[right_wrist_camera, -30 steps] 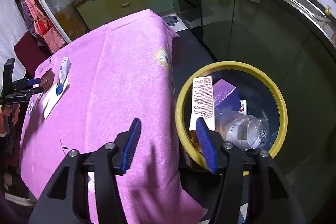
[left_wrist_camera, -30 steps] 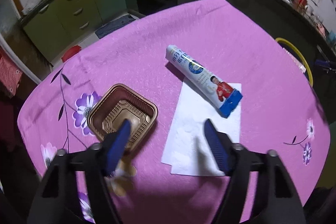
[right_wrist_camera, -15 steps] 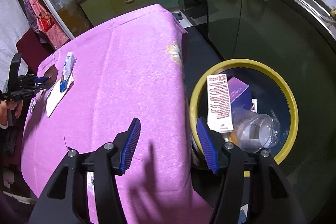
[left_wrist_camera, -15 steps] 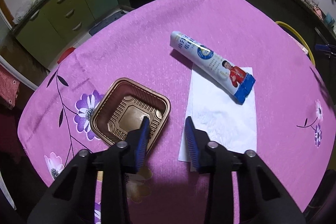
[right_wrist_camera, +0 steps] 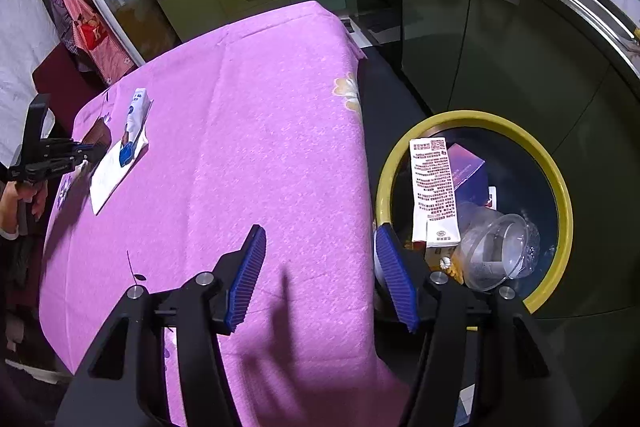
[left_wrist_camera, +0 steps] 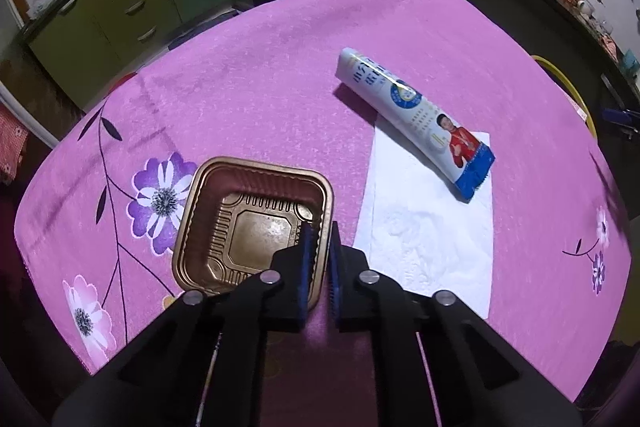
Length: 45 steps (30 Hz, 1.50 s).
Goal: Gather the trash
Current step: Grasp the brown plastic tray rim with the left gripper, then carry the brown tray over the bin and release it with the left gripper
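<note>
Tray (left_wrist_camera: 256,223), brown plastic, sits at the left of the worktop (left_wrist_camera: 280,75) under its pink flowered cloth, near the edge closest to the person. Left gripper (left_wrist_camera: 320,239) is angled down over the tray's right wall; its jaws have just been closing and now pinch that thin rim between the blue pads, one pad inside the tray, one outside. Gripping by the wall makes sense: the tray is too wide to span. Just right of it lies a white napkin (left_wrist_camera: 428,235), flat, with a printed snack wrapper (left_wrist_camera: 416,119) resting across its far corner and partly on the cloth. Both are untouched.

Further right, right gripper (right_wrist_camera: 320,267) hangs above the worktop's edge, jaws parted with nothing between them. Beside the worktop on the floor stands the yellow-rimmed bin (right_wrist_camera: 472,119), already holding a carton (right_wrist_camera: 432,191), a purple box (right_wrist_camera: 468,167) and a clear cup (right_wrist_camera: 496,251). Judgement: tray goes to the bin next; napkin and wrapper remain to collect.
</note>
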Motion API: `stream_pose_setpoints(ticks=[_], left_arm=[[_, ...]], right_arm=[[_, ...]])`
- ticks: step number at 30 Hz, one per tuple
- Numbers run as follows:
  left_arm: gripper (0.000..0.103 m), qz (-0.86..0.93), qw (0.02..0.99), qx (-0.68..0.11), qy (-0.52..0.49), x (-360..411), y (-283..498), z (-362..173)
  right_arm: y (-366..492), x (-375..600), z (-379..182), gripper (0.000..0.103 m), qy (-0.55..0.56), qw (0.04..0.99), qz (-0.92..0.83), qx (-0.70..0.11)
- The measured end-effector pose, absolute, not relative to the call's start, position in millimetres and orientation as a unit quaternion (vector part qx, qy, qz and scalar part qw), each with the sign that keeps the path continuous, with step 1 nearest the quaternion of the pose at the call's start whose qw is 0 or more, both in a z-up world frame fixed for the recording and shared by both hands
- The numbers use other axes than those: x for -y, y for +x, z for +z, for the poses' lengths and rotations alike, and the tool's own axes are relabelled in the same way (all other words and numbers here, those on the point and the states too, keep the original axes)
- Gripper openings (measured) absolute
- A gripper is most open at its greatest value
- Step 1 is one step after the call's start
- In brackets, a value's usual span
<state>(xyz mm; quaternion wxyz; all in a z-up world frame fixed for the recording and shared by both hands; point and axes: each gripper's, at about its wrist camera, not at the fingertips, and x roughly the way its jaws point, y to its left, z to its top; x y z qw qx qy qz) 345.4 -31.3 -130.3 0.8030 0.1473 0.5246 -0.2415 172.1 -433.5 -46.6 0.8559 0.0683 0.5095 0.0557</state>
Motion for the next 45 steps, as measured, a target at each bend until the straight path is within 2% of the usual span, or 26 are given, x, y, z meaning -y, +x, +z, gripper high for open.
stream_pose_setpoints(ticks=[15,23,29,34,40,45], left_arm=[[0.004,-0.244,0.818,-0.494,0.165,43.5,320.7,-95.4],[0.004,-0.285,0.816,-0.465,0.193,89.9,290.6,-57.9],[0.004,-0.359,0.793,-0.440,0.220,172.1,269.6,-32.5],[0.004,-0.433,0.763,-0.415,0.243,271.7,258.7,-22.3],[0.004,-0.507,0.715,-0.404,0.264,401.3,246.2,-29.0],[0.004,-0.534,0.689,-0.403,0.277,474.7,241.1,-47.2]], right_arm=[[165.1,429.8,-42.5,0.057,0.071,0.859,0.065,-0.503],[145.9,449.5,-33.3,0.057,0.078,0.868,0.049,-0.489],[112.4,489.2,-19.5,0.057,0.092,0.880,0.010,-0.467],[78.2,532.9,-16.0,0.057,0.115,0.883,-0.024,-0.454],[38.0,578.8,-24.7,0.057,0.151,0.879,-0.055,-0.448],[11.9,608.8,-36.7,0.057,0.177,0.873,-0.077,-0.448]])
